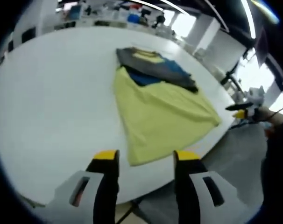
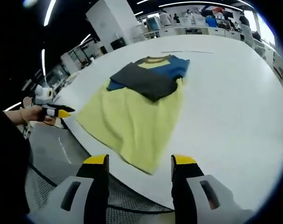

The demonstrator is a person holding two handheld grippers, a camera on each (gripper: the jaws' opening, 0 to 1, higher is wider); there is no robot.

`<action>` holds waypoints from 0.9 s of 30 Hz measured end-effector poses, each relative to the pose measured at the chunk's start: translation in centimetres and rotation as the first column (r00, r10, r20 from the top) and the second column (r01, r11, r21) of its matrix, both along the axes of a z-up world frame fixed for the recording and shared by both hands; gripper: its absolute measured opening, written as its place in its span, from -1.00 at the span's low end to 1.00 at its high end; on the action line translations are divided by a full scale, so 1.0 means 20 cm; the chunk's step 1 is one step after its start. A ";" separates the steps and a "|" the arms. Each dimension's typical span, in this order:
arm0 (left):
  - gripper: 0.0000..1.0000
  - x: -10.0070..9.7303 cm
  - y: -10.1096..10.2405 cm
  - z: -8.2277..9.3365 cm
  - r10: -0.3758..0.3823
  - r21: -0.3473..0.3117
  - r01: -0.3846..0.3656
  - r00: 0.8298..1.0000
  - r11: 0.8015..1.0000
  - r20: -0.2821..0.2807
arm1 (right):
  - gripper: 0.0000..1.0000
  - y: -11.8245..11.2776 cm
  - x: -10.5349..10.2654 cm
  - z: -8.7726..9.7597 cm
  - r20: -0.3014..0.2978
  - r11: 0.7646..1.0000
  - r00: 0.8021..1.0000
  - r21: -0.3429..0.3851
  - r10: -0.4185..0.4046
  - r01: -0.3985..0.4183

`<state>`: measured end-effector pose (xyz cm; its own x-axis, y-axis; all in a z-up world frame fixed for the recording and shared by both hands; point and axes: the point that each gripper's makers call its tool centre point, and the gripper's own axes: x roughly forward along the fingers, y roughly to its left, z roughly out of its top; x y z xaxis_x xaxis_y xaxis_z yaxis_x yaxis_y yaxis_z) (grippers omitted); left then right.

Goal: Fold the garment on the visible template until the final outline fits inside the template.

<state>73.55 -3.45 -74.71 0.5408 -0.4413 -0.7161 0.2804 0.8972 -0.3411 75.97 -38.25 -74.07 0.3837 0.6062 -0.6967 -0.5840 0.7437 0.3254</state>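
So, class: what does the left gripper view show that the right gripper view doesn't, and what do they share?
Left gripper view alone: the left gripper, jaws apart, and the right gripper off the table's edge. Right gripper view alone: the right gripper's own parted jaws, the left gripper in a hand, black netting below the table. Shared: the yellow, blue and grey garment on the white table.

White table (image 1: 53, 116); cluttered benches (image 2: 197, 28) behind; ceiling lights (image 2: 50, 11).

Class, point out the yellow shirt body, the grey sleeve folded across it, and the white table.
Yellow shirt body (image 1: 165, 114), left gripper view, middle of the cloth.
Grey sleeve (image 2: 144, 80), right gripper view, middle of the fold.
White table (image 1: 57, 102), left gripper view, bare top.
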 end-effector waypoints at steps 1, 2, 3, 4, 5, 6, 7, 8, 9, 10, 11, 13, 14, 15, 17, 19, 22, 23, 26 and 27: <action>-0.16 0.00 0.00 -0.01 0.001 0.001 -0.001 1.000 1.000 -0.003 | 0.04 0.00 0.00 -0.01 -0.001 1.000 1.000 -0.003 0.002 -0.002; -0.16 0.00 0.00 -0.02 0.001 0.001 -0.001 1.000 1.000 -0.006 | 0.02 0.00 0.01 -0.01 -0.001 1.000 1.000 -0.005 0.004 -0.004; -0.16 0.00 0.00 -0.02 0.002 0.001 -0.002 1.000 1.000 -0.010 | 0.01 0.01 0.01 -0.02 0.000 1.000 1.000 -0.008 0.007 -0.007; -0.17 0.00 0.00 -0.03 0.002 0.003 -0.002 1.000 1.000 -0.013 | 0.00 0.01 0.01 -0.03 0.000 1.000 1.000 -0.013 0.009 -0.009; -0.18 0.00 0.00 -0.04 0.003 0.005 -0.003 1.000 1.000 -0.017 | -0.01 0.01 0.01 -0.03 -0.001 1.000 1.000 -0.019 0.012 -0.012; -0.18 -0.01 0.00 -0.04 0.004 0.004 -0.004 1.000 1.000 -0.018 | -0.01 0.01 0.01 -0.04 -0.004 1.000 1.000 -0.024 0.016 -0.016; -0.18 -0.01 0.00 -0.05 0.005 0.003 -0.005 1.000 1.000 -0.018 | -0.01 0.02 0.01 -0.05 -0.008 0.999 1.000 -0.029 0.022 -0.022; -0.19 -0.01 -0.01 -0.05 0.005 0.004 -0.005 1.000 1.000 -0.019 | -0.02 0.02 0.00 -0.06 -0.011 0.999 1.000 -0.032 0.025 -0.026; -0.20 -0.01 -0.01 -0.06 0.004 0.007 -0.004 1.000 1.000 -0.020 | -0.03 0.02 0.00 -0.07 -0.014 0.999 1.000 -0.036 0.028 -0.028; -0.20 -0.01 -0.01 -0.07 0.000 0.013 0.000 1.000 1.000 -0.023 | -0.04 0.02 0.00 -0.08 -0.017 0.998 0.999 -0.045 0.035 -0.036; -0.21 -0.01 -0.01 -0.07 -0.002 0.017 0.003 1.000 1.000 -0.025 | -0.06 0.02 0.00 -0.09 -0.017 0.998 0.999 -0.051 0.036 -0.037; -0.22 -0.01 -0.02 -0.08 -0.010 0.022 0.011 1.000 1.000 -0.025 | -0.09 0.02 -0.01 -0.10 -0.022 0.998 0.999 -0.053 0.035 -0.036; -0.22 -0.01 -0.02 -0.08 -0.012 0.023 0.013 1.000 1.000 -0.025 | -0.10 0.02 -0.01 -0.11 -0.026 0.998 0.999 -0.055 0.038 -0.040; -0.23 -0.01 -0.02 -0.08 -0.014 0.025 0.015 1.000 1.000 -0.024 | -0.11 0.02 -0.02 -0.11 -0.028 0.997 0.999 -0.059 0.041 -0.043; -0.26 0.00 -0.02 -0.09 -0.014 0.029 0.015 1.000 0.999 -0.023 | -0.13 0.01 -0.03 -0.13 -0.034 0.996 0.998 -0.071 0.049 -0.051; -0.30 0.00 -0.02 -0.09 -0.008 0.030 0.008 1.000 1.000 -0.024 | -0.15 0.01 -0.03 -0.13 -0.038 0.996 0.998 -0.073 0.049 -0.052; -0.36 0.01 -0.01 -0.10 -0.001 0.035 0.002 1.000 0.999 -0.019 | -0.18 0.01 -0.02 -0.14 -0.037 0.996 0.998 -0.072 0.045 -0.047; -0.37 0.01 0.00 -0.10 0.003 0.035 -0.002 1.000 0.999 -0.019 | -0.18 0.01 -0.02 -0.14 -0.038 0.996 0.998 -0.071 0.044 -0.047; -0.38 0.02 0.00 -0.10 0.000 0.036 0.000 1.000 0.999 -0.015 | -0.22 0.01 -0.02 -0.15 -0.035 0.994 0.998 -0.089 0.055 -0.058; -0.38 0.02 -0.01 -0.11 -0.005 0.044 0.006 1.000 0.999 -0.013 | -0.24 0.00 -0.02 -0.16 -0.037 0.994 0.998 -0.094 0.058 -0.061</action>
<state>73.92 -3.56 -76.83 0.5291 -0.4124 -0.7416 0.2812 0.9098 -0.3053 75.60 -38.17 -77.20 0.3238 0.5575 -0.7644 -0.6178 0.7365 0.2754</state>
